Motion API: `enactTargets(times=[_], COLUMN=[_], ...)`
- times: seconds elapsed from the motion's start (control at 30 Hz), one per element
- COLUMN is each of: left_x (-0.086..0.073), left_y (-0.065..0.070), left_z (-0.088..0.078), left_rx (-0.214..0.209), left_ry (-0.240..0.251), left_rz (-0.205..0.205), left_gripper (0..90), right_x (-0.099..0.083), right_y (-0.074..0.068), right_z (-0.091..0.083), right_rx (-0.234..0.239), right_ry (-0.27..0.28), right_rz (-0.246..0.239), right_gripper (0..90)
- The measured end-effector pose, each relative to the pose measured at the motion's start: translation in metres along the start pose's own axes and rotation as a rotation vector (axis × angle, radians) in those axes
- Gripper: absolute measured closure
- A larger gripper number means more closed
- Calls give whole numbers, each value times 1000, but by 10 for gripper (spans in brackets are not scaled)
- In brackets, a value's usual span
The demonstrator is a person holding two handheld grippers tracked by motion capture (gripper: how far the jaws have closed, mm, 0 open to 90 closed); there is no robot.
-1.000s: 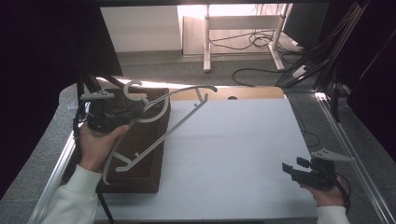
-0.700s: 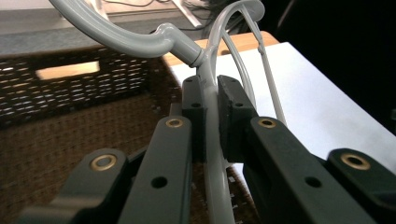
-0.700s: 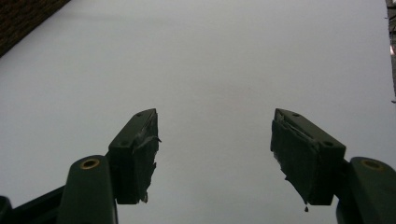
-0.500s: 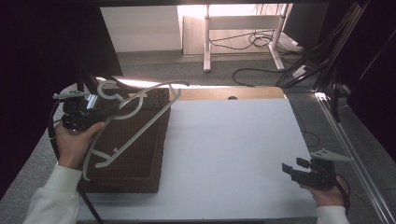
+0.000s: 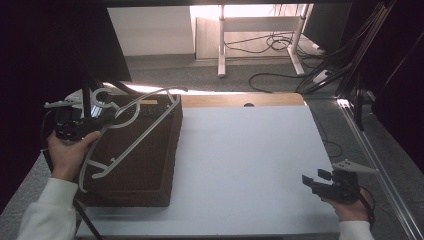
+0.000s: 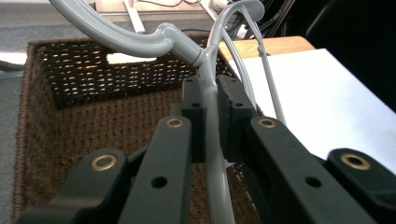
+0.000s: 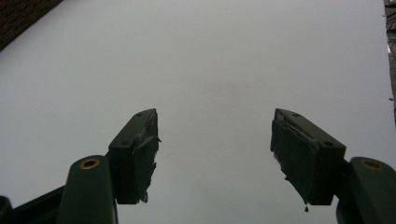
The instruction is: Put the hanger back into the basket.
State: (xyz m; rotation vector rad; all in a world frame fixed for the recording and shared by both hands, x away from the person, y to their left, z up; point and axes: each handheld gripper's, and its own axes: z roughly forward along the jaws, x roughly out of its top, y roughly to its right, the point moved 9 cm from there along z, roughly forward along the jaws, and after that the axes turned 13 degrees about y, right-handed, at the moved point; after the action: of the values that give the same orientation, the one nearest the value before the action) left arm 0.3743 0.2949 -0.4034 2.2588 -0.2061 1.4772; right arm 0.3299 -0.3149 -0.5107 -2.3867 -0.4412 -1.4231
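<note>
1. Left gripper point(image 6: 211, 109): jaws clamped on grey hanger point(image 5: 135, 127) near its hook.
2. Hanger: long axis slants over brown wicker basket point(image 5: 167, 165), directly below.
3. Right gripper point(image 7: 215, 154): wide, empty, well apart over white table point(image 5: 250, 160).

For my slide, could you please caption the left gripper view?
Left gripper clamps a grey hanger above a brown basket.

Grey hanger point(image 5: 131, 131) tilted over wicker basket point(image 5: 150, 165)
</note>
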Motion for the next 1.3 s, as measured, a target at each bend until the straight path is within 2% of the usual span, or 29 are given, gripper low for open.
enactTargets(times=[0.1, 0.27, 0.53, 0.67, 0.73, 0.77, 0.8, 0.83, 0.87, 0.93, 0.97, 1.17, 1.23, 1.3], left_x=[-2, -7, -19, -25, -29, -30, -31, -32, -33, -34, -34, -41, -46, -49], left_y=[-6, -16, -32, -37, -39, -40, -41, -42, -43, -41, -39, -20, -11, -4], left_z=[-1, -1, 4, 9, 14, 15, 16, 17, 17, 17, 17, 16, 15, 15], left_rx=[11, 14, 48, 65, 63, 53, 53, 60, 70, 72, 66, 34, 6, -1], left_ry=[-6, -6, -20, -30, -29, -29, -34, -47, -52, -63, -68, -86, -95, -97], left_rz=[11, 3, -10, 29, 32, 29, 30, 28, 35, 38, 39, 68, 68, 82], left_gripper=[828, 827, 827, 826, 820, 796, 705, 579, 497, 410, 380, 328, 312, 294], right_x=[0, -1, -1, -2, -3, -3, -3, -3, -3, -3, -3, -3, -3, -3], right_y=[0, 0, 0, 1, 2, 1, 1, 1, 1, 1, 1, -1, -3, -6], right_z=[0, 0, 1, 1, 1, 2, 2, 2, 2, 2, 3, 6, 7, 8], right_rx=[1, -1, 0, -1, -2, -1, 0, -1, -1, 3, 3, 10, 18, 30], right_ry=[-1, -3, -9, -11, -14, -16, -16, -15, -16, -17, -18, -22, -25, -29], right_rz=[3, -2, -2, -2, -1, -1, -2, -4, -4, -4, -4, -4, -15, -25], right_gripper=[329, 329, 329, 329, 329, 329, 329, 329, 329, 329, 329, 329, 329, 327])
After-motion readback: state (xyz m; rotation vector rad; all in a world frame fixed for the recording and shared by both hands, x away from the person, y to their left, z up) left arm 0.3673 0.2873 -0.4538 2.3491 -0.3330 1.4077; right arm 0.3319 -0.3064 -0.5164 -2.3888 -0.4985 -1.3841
